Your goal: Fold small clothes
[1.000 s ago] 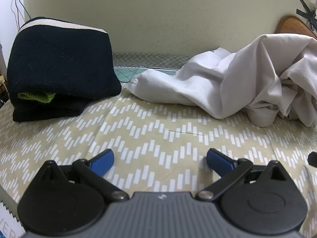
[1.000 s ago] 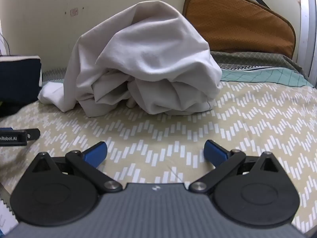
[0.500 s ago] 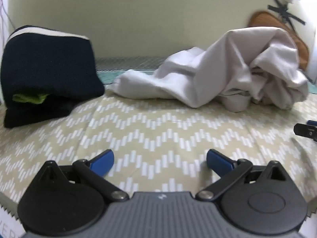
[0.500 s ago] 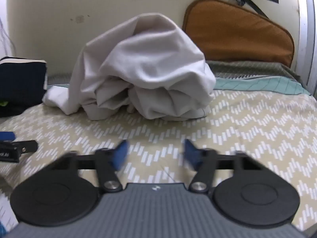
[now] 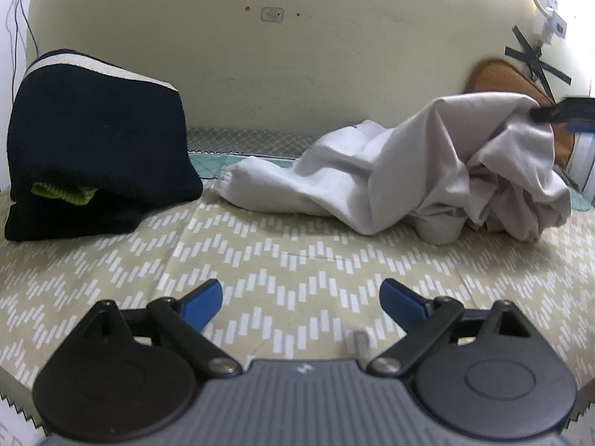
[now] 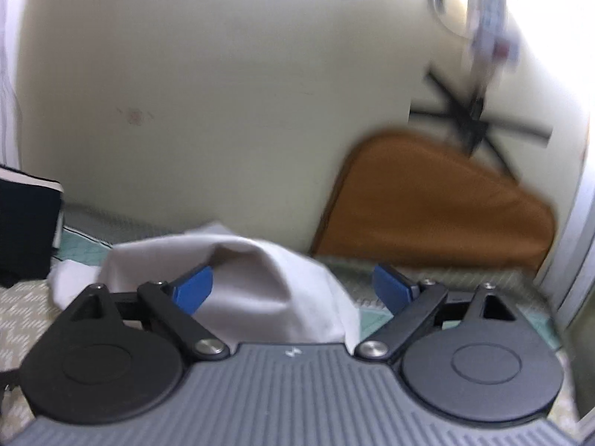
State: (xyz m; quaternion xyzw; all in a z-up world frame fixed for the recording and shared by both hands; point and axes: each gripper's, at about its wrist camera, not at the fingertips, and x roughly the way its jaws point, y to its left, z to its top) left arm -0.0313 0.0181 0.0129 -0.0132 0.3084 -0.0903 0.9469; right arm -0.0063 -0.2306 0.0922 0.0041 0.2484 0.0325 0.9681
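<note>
On the chevron bedsheet (image 5: 297, 260), a crumpled white garment (image 5: 409, 178) is lying right of folded dark clothes (image 5: 96, 141). The left gripper (image 5: 301, 297) is hovering with fingers spread, slightly narrowed, nothing between. The right gripper (image 6: 293, 286) is straddling the garment's top, fingers just reopened wide, not pinching.

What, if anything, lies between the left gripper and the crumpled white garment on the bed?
Nothing visible does. In the left wrist view, only bare zigzag bedspread separates the open left gripper from the white garment. The folded dark clothes sit off to the left, clear of that path.
</note>
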